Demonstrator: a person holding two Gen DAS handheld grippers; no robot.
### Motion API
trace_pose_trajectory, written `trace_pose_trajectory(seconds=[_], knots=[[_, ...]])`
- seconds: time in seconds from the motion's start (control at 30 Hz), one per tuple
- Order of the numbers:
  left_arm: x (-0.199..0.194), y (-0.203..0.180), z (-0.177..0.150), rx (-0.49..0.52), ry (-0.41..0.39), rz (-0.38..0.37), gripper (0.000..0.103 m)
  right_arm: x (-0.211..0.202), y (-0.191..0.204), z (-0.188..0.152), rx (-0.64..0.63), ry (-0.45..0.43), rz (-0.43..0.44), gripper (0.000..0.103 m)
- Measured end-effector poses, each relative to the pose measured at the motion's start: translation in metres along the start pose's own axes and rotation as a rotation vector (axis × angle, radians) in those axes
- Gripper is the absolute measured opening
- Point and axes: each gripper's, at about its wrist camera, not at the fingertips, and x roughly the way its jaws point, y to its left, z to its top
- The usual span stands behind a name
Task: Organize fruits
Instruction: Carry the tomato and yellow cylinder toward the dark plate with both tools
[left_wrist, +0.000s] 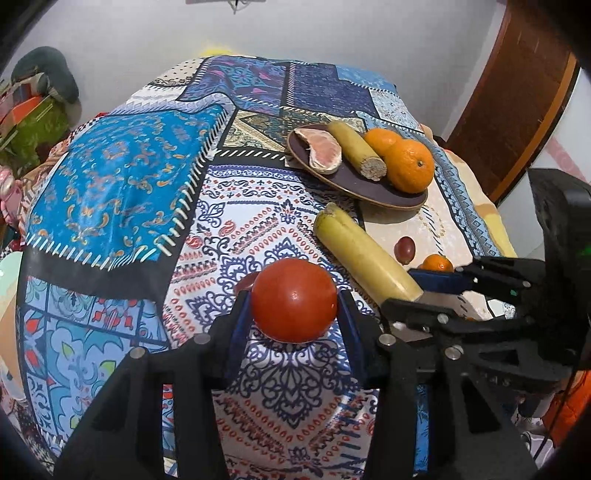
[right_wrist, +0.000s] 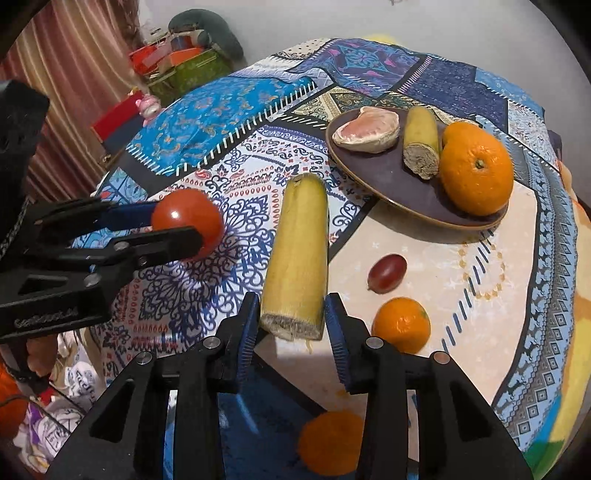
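My left gripper (left_wrist: 293, 306) is shut on a red tomato (left_wrist: 293, 299), held just above the patterned tablecloth; the tomato also shows in the right wrist view (right_wrist: 186, 221). My right gripper (right_wrist: 291, 321) is shut on the cut end of a banana half (right_wrist: 299, 251), which also shows in the left wrist view (left_wrist: 364, 253). A dark brown plate (right_wrist: 388, 181) at the far right holds a pomelo segment (right_wrist: 367, 129), another banana half (right_wrist: 421, 140) and two oranges (right_wrist: 476, 173).
A red grape (right_wrist: 387, 273) and a small mandarin (right_wrist: 400, 325) lie on the cloth right of the banana. Another mandarin (right_wrist: 330, 443) lies under my right gripper. Boxes and clutter (right_wrist: 177, 62) stand beyond the table's far left edge.
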Motion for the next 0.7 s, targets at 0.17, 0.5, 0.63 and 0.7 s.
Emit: trace_pose_trajectory(seconds=[0.17, 0.5, 0.63, 0.7], knots=[[0.0, 0.003, -0.002, 0.0, -0.004, 0.005, 0.046, 0.012, 0.0, 0.016, 0.007, 0.013, 0.01, 0.037], [0.005, 0.013, 0.005, -0.018, -0.016, 0.011, 0.046, 0.03, -0.003, 0.053, 0.023, 0.015, 0.005, 0.038], [0.006, 0.016, 0.011, -0.024, -0.025, 0.015, 0.046, 0.038, -0.004, 0.062, 0.024, 0.023, -0.011, 0.038], [0.005, 0.017, 0.013, -0.025, -0.03, 0.018, 0.046, 0.042, -0.005, 0.064, 0.028, 0.029, -0.016, 0.038]])
